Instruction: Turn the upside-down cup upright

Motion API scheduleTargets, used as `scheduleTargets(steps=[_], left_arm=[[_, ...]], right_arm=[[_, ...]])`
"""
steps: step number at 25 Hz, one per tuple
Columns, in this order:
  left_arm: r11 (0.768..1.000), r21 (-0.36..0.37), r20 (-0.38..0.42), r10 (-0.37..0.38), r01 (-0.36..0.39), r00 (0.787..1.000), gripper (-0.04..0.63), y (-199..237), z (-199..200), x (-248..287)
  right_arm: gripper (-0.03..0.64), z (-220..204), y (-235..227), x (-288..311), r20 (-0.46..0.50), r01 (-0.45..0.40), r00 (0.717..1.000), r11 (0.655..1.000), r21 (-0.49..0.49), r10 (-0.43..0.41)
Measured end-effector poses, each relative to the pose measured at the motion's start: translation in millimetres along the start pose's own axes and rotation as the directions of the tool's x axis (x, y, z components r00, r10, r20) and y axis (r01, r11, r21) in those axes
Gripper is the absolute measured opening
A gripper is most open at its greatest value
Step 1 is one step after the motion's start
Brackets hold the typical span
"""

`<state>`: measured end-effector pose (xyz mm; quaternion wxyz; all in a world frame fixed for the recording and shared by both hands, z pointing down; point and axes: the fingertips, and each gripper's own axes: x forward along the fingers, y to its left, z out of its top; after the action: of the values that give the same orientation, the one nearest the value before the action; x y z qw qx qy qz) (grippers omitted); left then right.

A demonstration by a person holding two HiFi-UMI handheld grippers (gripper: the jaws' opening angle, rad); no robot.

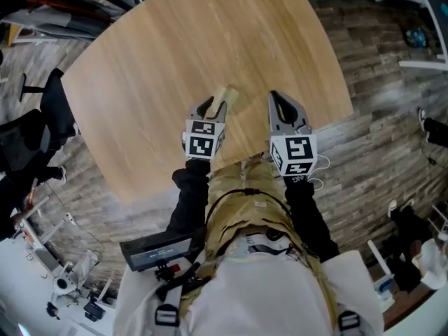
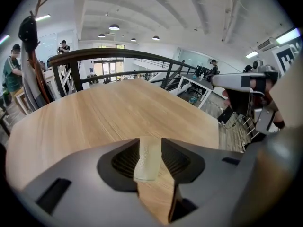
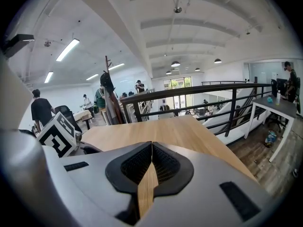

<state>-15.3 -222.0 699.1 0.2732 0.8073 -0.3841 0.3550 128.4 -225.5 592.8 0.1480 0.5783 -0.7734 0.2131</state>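
At the table's point(image 1: 210, 40) six o'clock edge, our left gripper's point(image 1: 214, 105) jaws stand loosened around a pale strip point(image 2: 147, 159), while our right gripper's point(image 1: 275, 96) are clenched together.

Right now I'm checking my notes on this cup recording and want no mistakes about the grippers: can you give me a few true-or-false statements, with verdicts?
1. The right gripper has its jaws together with nothing between them. True.
2. A pale tan object stands between the left gripper's jaws. True.
3. The table has a glass top. False: it is light wood.
4. Both grippers hang well away from the table. False: both reach over its near edge.
5. The left gripper's jaws are pressed together. False: they stand apart.
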Motion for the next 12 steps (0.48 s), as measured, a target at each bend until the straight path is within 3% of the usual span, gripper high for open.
scheduleTargets(steps=[4, 12], left_arm=[[0.999, 0.032, -0.074, -0.002, 0.005, 0.997, 0.252, 8.0, -7.5, 22.4], [0.996, 0.088, -0.206, -0.008, 0.027, 0.978, 0.343, 10.7, -31.2, 67.8]], right_arm=[[0.023, -2.5, -10.8, 10.4, -0.014, 0.008, 1.000, 1.000, -0.004, -0.008], [0.023, -16.6, -30.6, 20.4, -0.055, 0.045, 0.997, 0.999, 0.009, -0.045]])
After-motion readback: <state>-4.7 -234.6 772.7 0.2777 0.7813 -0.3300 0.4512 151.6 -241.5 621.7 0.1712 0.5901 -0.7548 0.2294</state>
